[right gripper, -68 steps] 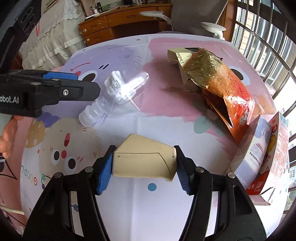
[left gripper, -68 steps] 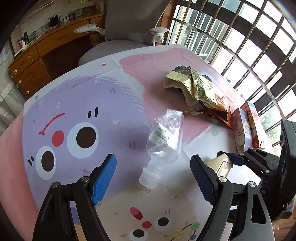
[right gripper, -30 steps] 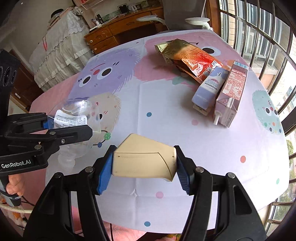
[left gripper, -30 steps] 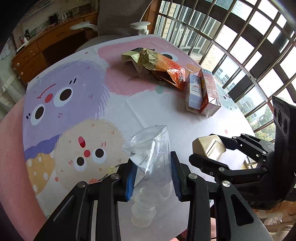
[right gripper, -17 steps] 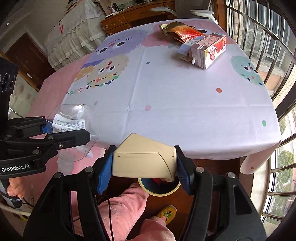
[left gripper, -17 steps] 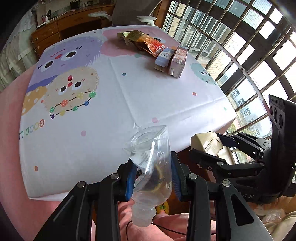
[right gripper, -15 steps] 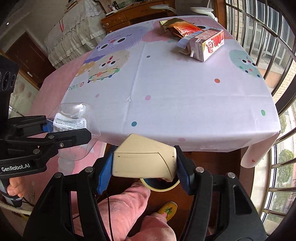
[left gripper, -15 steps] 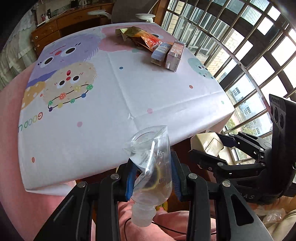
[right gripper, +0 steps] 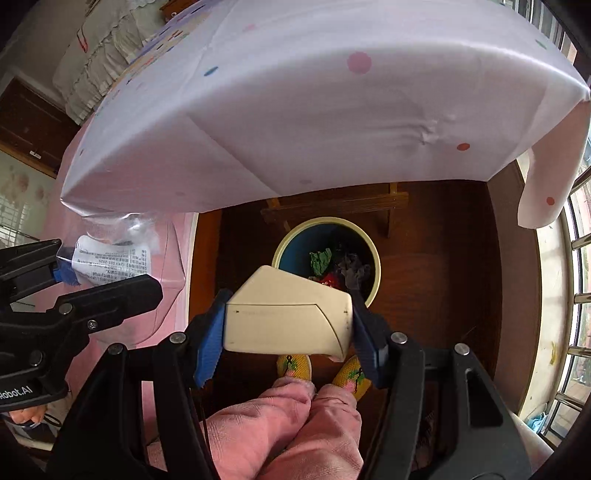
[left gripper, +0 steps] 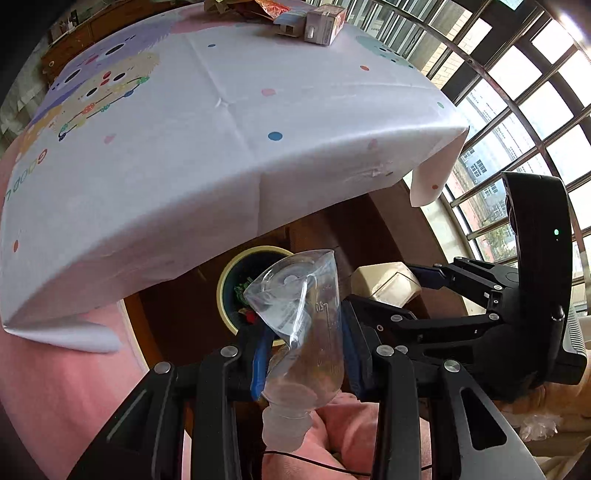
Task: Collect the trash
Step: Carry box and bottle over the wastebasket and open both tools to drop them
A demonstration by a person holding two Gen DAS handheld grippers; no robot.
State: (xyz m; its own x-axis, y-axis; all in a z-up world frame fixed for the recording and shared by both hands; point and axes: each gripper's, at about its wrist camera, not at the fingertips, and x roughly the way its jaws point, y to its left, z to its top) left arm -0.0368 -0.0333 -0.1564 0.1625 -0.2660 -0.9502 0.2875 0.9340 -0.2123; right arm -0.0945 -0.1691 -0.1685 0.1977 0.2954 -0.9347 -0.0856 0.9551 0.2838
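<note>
My left gripper [left gripper: 304,354] is shut on a crumpled clear plastic bottle [left gripper: 303,332], neck pointing back at me. My right gripper [right gripper: 288,325] is shut on a cream-coloured box [right gripper: 288,317]; in the left wrist view that box [left gripper: 386,282] shows to the right of the bottle. Both hang over the floor in front of the table edge. Below them stands a round waste bin [right gripper: 291,243] with a pale yellow rim and blue inside, holding green, red and grey scraps. The bin [left gripper: 231,273] sits under the overhanging tablecloth.
The cartoon-print tablecloth [left gripper: 184,129] hangs over the table edge above the bin. Cartons [left gripper: 321,18] and a foil bag lie at the table's far end. The person's pink-trousered knees [right gripper: 288,417] and yellow slippers [right gripper: 293,363] are below. Barred windows [left gripper: 517,110] stand on the right.
Both grippers have dropped from above the tabletop to below its edge, tilting down toward the floor. The bin has come into fuller view beneath them. Both grips are unchanged.
</note>
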